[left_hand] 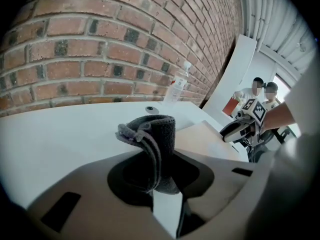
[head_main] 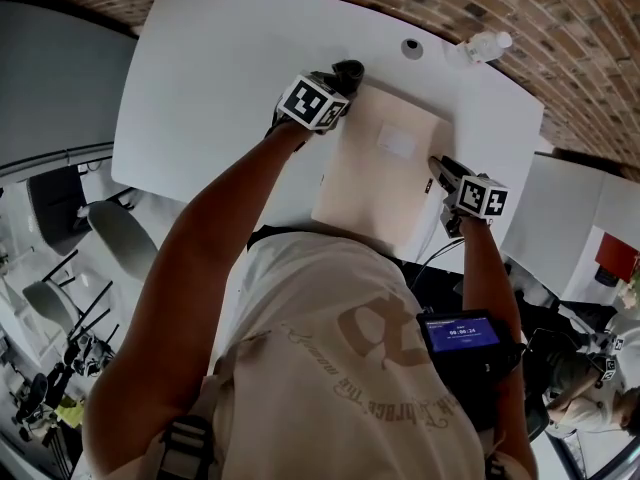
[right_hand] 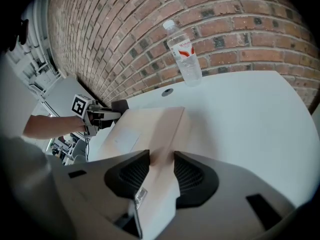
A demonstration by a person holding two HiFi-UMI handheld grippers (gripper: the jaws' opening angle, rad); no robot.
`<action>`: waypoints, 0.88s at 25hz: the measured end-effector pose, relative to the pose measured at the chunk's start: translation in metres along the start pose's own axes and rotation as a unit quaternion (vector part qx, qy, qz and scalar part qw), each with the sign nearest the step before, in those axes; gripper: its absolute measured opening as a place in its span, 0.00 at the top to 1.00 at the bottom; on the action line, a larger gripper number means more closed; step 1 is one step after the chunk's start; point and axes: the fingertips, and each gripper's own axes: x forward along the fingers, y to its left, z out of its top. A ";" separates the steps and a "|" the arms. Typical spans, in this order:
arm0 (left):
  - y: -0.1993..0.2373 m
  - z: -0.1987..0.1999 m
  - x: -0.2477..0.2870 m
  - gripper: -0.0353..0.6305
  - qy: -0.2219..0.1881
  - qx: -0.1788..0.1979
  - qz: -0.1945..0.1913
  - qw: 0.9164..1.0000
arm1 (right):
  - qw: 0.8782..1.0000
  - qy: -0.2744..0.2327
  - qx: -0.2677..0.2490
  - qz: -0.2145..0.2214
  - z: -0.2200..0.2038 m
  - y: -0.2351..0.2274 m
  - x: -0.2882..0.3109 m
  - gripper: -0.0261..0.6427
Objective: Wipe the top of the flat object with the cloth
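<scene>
A flat tan cardboard box (head_main: 385,173) lies on the white table (head_main: 220,78), with a pale label on its top. My left gripper (head_main: 345,73) is at the box's far left corner, shut on a folded dark grey cloth (left_hand: 152,144) that sticks up out of its jaws. In the right gripper view that cloth (right_hand: 120,105) sits just at the box's far corner. My right gripper (head_main: 438,165) is at the box's right edge, and this edge (right_hand: 159,149) runs between its two ribbed pads, which press on it from both sides.
A clear water bottle (right_hand: 184,54) stands at the back of the table by the brick wall, with a round cable hole (head_main: 412,47) to its left. Chairs (head_main: 120,233) stand off the table's left side. People (left_hand: 262,91) are beyond the right end.
</scene>
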 end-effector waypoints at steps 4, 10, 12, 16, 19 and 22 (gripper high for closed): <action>-0.009 -0.014 -0.008 0.79 0.004 -0.014 -0.016 1.000 | 1.000 -0.002 0.001 0.000 0.000 0.001 0.000 0.71; -0.026 -0.039 -0.020 0.79 0.013 -0.040 -0.031 0.999 | 1.000 -0.002 0.002 -0.001 0.001 0.000 0.001 0.71; -0.032 -0.048 -0.025 0.79 0.016 -0.050 -0.037 0.998 | 1.000 -0.004 0.003 0.000 0.001 0.000 0.001 0.71; -0.046 -0.066 -0.036 0.79 0.020 -0.065 -0.048 0.997 | 1.000 -0.007 0.005 0.002 0.001 0.000 0.000 0.71; -0.053 -0.077 -0.041 0.79 0.022 -0.073 -0.052 0.996 | 1.000 -0.009 0.006 0.003 0.001 -0.001 0.000 0.71; -0.059 -0.087 -0.046 0.79 0.026 -0.075 -0.052 0.996 | 1.000 -0.012 0.006 0.003 0.001 0.000 0.000 0.71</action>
